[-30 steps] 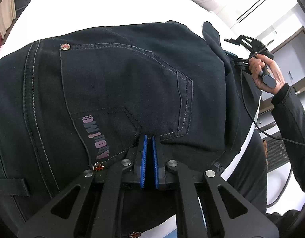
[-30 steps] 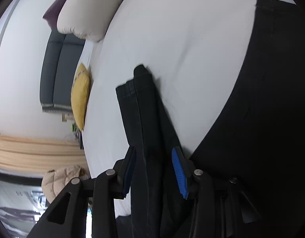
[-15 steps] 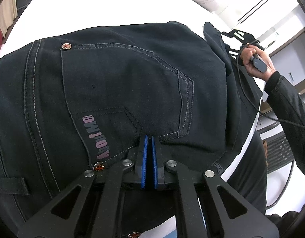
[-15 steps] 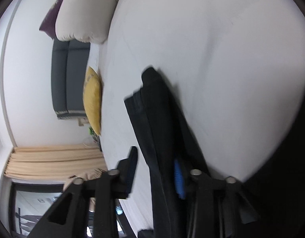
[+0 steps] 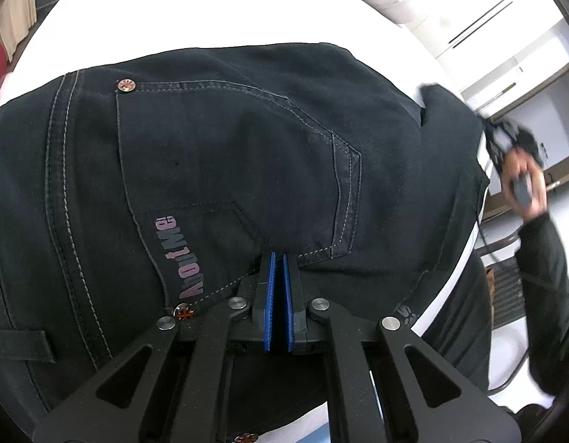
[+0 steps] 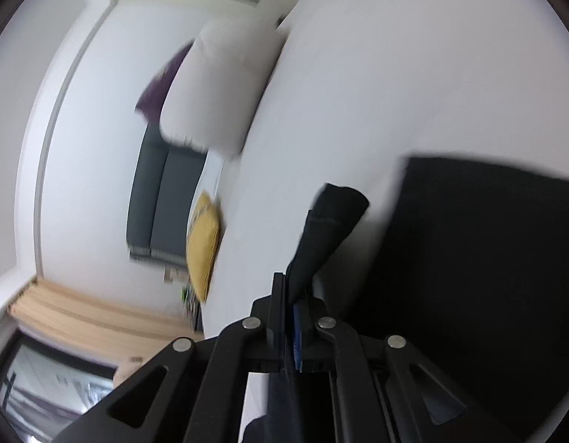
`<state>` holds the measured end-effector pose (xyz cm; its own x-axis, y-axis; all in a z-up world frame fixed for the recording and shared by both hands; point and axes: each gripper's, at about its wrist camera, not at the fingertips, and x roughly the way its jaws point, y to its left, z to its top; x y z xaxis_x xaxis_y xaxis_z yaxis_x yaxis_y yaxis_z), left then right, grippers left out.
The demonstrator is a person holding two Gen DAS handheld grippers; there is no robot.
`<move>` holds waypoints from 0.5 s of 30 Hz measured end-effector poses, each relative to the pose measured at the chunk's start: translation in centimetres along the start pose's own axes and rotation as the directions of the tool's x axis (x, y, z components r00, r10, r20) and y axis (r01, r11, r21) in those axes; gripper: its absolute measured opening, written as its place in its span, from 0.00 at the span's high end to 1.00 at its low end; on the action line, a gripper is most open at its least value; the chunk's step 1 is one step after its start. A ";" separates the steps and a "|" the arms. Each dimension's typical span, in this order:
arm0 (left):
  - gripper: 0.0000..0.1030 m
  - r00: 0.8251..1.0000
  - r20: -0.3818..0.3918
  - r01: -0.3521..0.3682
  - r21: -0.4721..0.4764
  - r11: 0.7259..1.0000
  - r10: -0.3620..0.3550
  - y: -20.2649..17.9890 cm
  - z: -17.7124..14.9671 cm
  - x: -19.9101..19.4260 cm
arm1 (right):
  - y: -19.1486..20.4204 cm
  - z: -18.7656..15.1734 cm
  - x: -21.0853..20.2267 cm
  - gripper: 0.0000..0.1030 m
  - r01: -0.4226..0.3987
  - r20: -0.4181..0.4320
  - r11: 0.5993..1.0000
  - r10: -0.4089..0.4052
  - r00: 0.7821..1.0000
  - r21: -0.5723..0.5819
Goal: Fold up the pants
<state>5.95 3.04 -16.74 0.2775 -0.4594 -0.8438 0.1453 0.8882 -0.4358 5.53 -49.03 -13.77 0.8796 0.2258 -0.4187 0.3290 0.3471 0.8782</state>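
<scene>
With the left tool (image 5: 279,302) pinched narrow on the pants (image 5: 218,170) and the right tool (image 6: 290,317) clamping the leg hem (image 6: 332,217), a hard pull could slip either grip.

The pants (image 5: 218,170) are dark denim with pale contrast stitching, lying flat on a white surface with the seat side up. A back pocket (image 5: 229,162) carries copper rivets and a pink printed logo (image 5: 181,258). One hemmed leg end (image 6: 332,221) is raised clear of the white surface.
</scene>
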 end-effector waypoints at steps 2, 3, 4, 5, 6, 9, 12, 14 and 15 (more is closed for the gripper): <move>0.96 1.000 -0.004 0.003 -0.007 1.000 -0.003 0.2 0.1 -0.1 | -2.4 0.1 -3.0 0.95 0.035 0.042 0.999 -0.037 0.998 0.034; 0.96 1.000 -0.005 0.001 -0.007 1.000 -0.001 0.3 0.1 -0.2 | -3.6 -0.1 -4.0 0.95 0.047 0.053 0.997 -0.050 0.997 0.059; 0.96 1.000 -0.007 -0.002 -0.006 1.000 0.002 0.4 0.2 -0.2 | -4.8 -0.4 -5.1 0.95 0.059 0.066 0.995 -0.065 0.996 0.087; 0.96 1.000 -0.007 -0.005 -0.007 1.000 0.005 0.4 0.2 -0.2 | -5.8 -0.8 -5.9 0.95 0.065 0.079 0.992 -0.074 0.994 0.110; 0.96 1.000 -0.009 -0.008 -0.009 1.000 0.008 0.4 0.3 -0.3 | -6.9 -1.2 -6.8 0.95 0.062 0.098 0.989 -0.076 0.992 0.138; 0.96 1.000 -0.011 -0.004 -0.027 1.000 0.004 0.6 0.5 -0.5 | -8.3 -2.0 -8.1 0.95 0.066 0.136 0.984 -0.089 0.987 0.165; 0.96 1.000 -0.013 -0.005 -0.034 0.999 0.005 0.8 0.6 -0.6 | -9.1 -1.8 -8.2 0.95 0.089 0.137 0.983 -0.112 0.984 0.162; 0.96 1.000 -0.012 -0.015 -0.033 0.999 0.015 0.8 0.7 -0.9 | -9.0 -1.4 -8.3 0.95 0.102 0.141 0.983 -0.123 0.982 0.152; 0.96 1.000 -0.011 -0.019 -0.032 0.999 0.019 0.7 0.6 -0.9 | -8.7 -1.5 -7.9 0.95 0.101 0.141 0.983 -0.123 0.982 0.156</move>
<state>6.41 4.11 -16.10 0.2701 -0.4423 -0.8552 0.1099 0.8966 -0.4290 -4.83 -52.43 -18.42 0.8721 0.0504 -0.4866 0.4653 0.2216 0.8569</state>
